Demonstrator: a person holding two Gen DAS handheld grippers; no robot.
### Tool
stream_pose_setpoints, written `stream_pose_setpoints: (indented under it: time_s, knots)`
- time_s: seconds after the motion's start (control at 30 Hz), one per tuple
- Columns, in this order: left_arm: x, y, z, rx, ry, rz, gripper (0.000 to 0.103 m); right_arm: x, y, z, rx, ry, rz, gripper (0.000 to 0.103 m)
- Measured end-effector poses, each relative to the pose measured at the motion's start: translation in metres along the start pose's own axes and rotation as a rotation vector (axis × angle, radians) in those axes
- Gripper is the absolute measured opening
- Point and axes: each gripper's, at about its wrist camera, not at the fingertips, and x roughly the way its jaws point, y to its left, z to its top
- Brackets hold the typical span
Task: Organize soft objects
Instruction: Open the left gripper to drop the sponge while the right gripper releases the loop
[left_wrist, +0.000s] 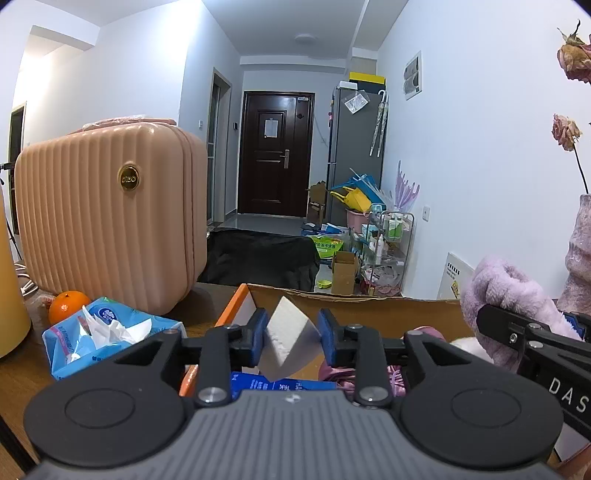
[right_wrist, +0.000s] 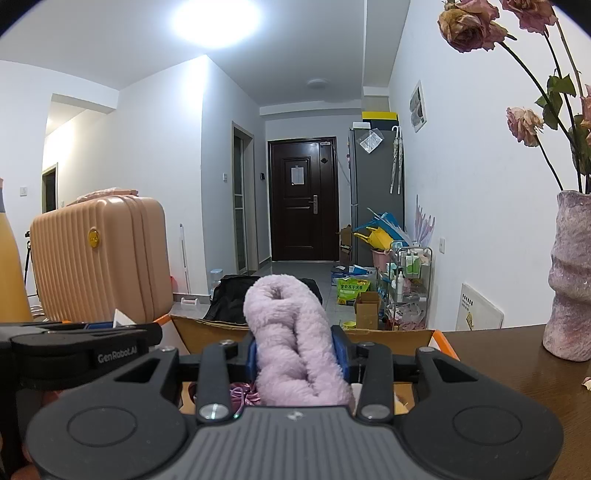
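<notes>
My left gripper (left_wrist: 293, 338) is shut on a white sponge block (left_wrist: 290, 338) and holds it over the open cardboard box (left_wrist: 369, 310) with orange flaps. My right gripper (right_wrist: 297, 350) is shut on a fluffy lilac plush piece (right_wrist: 291, 332), also over the box (right_wrist: 207, 325); the plush shows at the right of the left wrist view (left_wrist: 506, 295). Inside the box lie a blue packet (left_wrist: 280, 384) and pink satin fabric (left_wrist: 340, 376).
A pink ribbed suitcase (left_wrist: 110, 218) stands on the wooden table (right_wrist: 517, 369) at the left. A blue tissue pack (left_wrist: 107, 332) and an orange (left_wrist: 68, 301) lie before it. A pink vase (right_wrist: 570, 277) with dried roses stands at the right. A yellow object (left_wrist: 11, 277) is at the far left.
</notes>
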Motion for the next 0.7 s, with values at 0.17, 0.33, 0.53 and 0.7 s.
stream_pose_setpoints:
  time_s: [0.17,0.33,0.53,0.7]
  knots:
    - [0.000,0.000,0.000,-0.004,0.001,0.012,0.044,-0.001,0.001,-0.001,0.000,-0.008,-0.003,0.043]
    - [-0.002,0.003,-0.001,-0.017,-0.008,0.051,0.075,-0.002,0.001,-0.002,0.003,-0.016,-0.005,0.049]
    - [-0.007,0.008,0.000,-0.044,-0.044,0.088,0.103,-0.008,-0.002,-0.003,0.033,-0.047,-0.013,0.092]
    - [-0.005,0.009,0.000,-0.055,-0.027,0.097,0.103,-0.011,-0.002,-0.004,0.040,-0.060,-0.017,0.096]
